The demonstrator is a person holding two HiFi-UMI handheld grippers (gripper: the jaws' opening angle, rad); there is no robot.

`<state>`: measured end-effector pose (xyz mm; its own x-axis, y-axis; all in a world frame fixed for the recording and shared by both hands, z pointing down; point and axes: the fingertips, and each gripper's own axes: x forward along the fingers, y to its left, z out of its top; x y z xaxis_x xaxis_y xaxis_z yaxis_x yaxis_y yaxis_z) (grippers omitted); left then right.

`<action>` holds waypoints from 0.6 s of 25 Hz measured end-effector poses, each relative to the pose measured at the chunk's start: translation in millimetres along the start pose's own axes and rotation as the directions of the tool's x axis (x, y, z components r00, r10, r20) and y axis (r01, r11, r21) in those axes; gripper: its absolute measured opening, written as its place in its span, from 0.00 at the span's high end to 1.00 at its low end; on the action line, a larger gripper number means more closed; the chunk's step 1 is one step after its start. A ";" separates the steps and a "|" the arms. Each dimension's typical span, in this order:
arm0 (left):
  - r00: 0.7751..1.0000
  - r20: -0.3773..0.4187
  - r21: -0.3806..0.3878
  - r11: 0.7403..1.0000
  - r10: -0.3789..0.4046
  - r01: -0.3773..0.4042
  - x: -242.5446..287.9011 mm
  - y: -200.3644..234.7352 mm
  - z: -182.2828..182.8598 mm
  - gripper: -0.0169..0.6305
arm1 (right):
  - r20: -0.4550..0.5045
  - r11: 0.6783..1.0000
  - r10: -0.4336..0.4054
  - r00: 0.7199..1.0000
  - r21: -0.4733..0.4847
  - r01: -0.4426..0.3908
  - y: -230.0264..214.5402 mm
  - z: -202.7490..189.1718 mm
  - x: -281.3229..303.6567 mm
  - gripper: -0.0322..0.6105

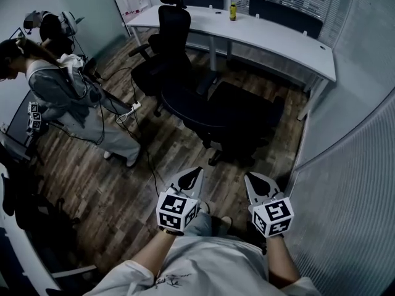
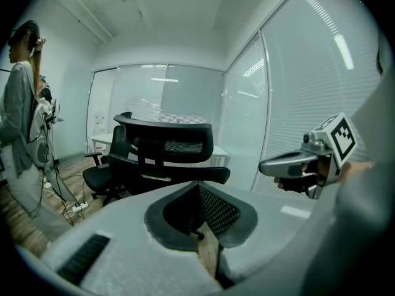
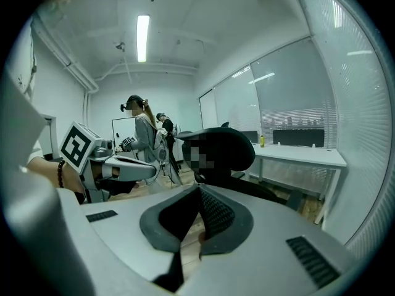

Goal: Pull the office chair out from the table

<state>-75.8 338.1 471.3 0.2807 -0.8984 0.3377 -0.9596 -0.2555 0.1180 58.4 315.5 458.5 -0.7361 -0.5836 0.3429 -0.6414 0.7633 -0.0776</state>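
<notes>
A black office chair (image 1: 239, 126) stands on the wood floor, away from the white table (image 1: 271, 39), its backrest turned toward me. My left gripper (image 1: 195, 172) and right gripper (image 1: 253, 177) hover side by side just short of that backrest, both shut with nothing between the fingers. In the left gripper view, the shut left gripper (image 2: 199, 189) points at the chair's mesh back (image 2: 171, 148), and the right gripper (image 2: 295, 163) shows off to the right. Ahead of the shut right gripper (image 3: 200, 193) in the right gripper view is the chair's dark backrest (image 3: 229, 150).
A second black chair (image 1: 168, 45) stands by the table's left end. A yellow bottle (image 1: 232, 11) is on the tabletop. At the left, a person (image 1: 65, 88) stands beside cables and a power strip (image 1: 133, 107). A ribbed glass wall (image 1: 358, 165) runs close along my right.
</notes>
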 end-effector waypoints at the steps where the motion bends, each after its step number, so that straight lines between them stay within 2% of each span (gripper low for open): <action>1: 1.000 -0.004 -0.006 1.000 -0.005 0.005 -0.8 -1.2 0.6 0.96 | -0.004 1.000 0.000 1.000 -0.001 0.000 2.5 0.5 -0.6 0.94; 8: 0.998 -0.026 0.012 0.998 -0.057 0.058 -0.8 -3.9 5.7 0.96 | -0.002 1.000 -0.009 1.000 0.005 0.009 10.5 10.5 7.1 0.94; 15: 0.995 -0.031 0.016 0.996 -0.092 0.093 -1.2 15.3 1.3 0.96 | 0.009 1.000 -0.023 1.000 0.021 0.023 23.2 15.1 25.4 0.94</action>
<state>-90.9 334.8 471.4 0.3683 -0.8596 0.3541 -0.9297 -0.3432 0.1337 21.6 314.2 451.3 -0.7231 -0.6037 0.3358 -0.6624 0.7438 -0.0891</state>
